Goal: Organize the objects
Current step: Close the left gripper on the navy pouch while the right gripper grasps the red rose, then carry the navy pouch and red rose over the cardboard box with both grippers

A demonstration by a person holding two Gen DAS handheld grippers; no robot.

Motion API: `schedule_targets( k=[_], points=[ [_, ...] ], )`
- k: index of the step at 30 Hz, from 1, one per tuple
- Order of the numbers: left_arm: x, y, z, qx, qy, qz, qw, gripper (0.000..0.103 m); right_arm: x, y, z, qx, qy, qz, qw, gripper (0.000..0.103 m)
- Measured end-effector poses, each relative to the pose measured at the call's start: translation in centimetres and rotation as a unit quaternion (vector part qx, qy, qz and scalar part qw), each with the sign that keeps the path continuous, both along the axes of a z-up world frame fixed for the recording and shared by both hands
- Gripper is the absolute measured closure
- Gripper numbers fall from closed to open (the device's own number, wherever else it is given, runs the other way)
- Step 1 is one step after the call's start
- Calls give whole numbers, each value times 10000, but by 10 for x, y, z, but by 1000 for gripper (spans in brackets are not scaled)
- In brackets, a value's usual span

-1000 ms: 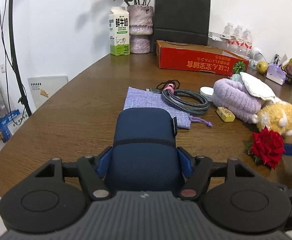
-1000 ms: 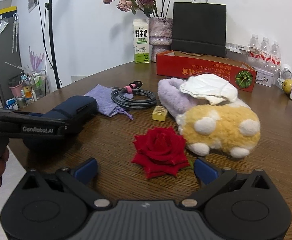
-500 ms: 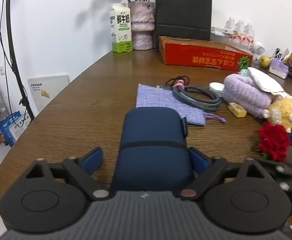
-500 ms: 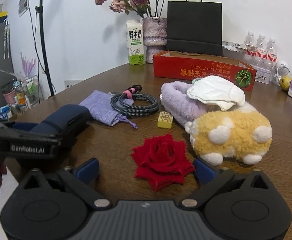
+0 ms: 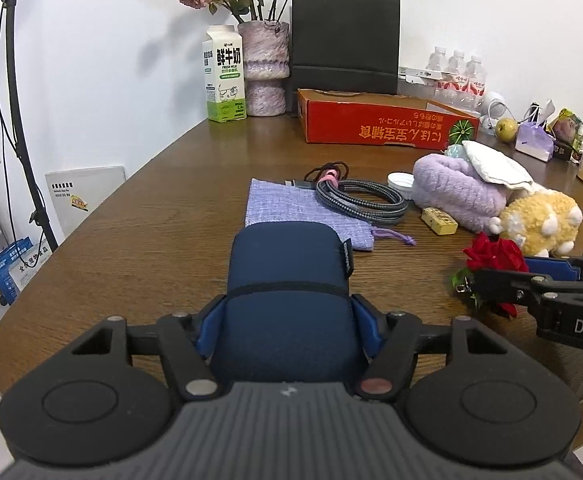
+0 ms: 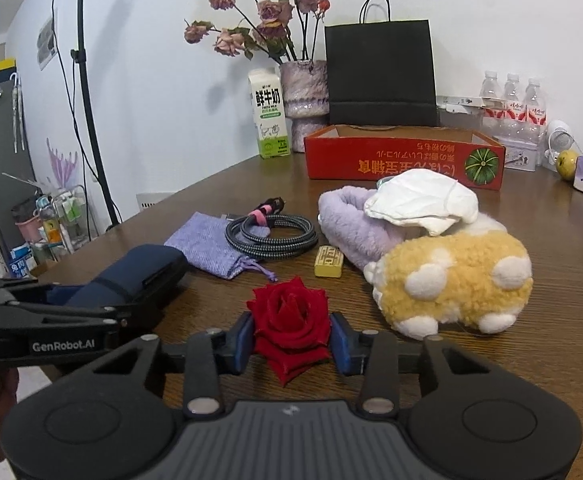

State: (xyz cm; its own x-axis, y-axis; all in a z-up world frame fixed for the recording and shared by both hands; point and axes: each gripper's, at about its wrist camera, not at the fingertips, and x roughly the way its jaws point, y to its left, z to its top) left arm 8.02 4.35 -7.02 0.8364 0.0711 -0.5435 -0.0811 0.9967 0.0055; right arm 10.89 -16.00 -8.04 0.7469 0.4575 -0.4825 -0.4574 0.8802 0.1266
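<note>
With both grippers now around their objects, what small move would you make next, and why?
Probably lift the red rose straight up: the right gripper has just been closing and its pads hug the bloom, while the open red box waits behind.

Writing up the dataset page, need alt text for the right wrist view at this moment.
The right claw has just closed around a red rose on a wooden table, blue pads at both sides of the bloom. At left, the left claw grips a navy pouch; behind lie a yellow plush slipper, coiled cable and red box.
</note>
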Motion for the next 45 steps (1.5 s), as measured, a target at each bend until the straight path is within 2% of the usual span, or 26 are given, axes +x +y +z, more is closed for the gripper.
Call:
schedule_targets(
  k=[11,21,35,45],
  points=[
    [-11,-18,24,-36,-291,-120,9995,38,-15,-14,17,59,-426,-18,9991,69],
    [-1,-45,58,-89,-640,-339,9973,38,-15,-36,38,97,-772,-158,9968,70],
    [37,-67,88,-195,-872,-327,9955,38,14,-52,57,105,-1024,-258,9944,71],
    [73,-76,96,-214,-817,-293,9960,38,48,-57,68,140,-1081,-305,9936,71]
  ],
)
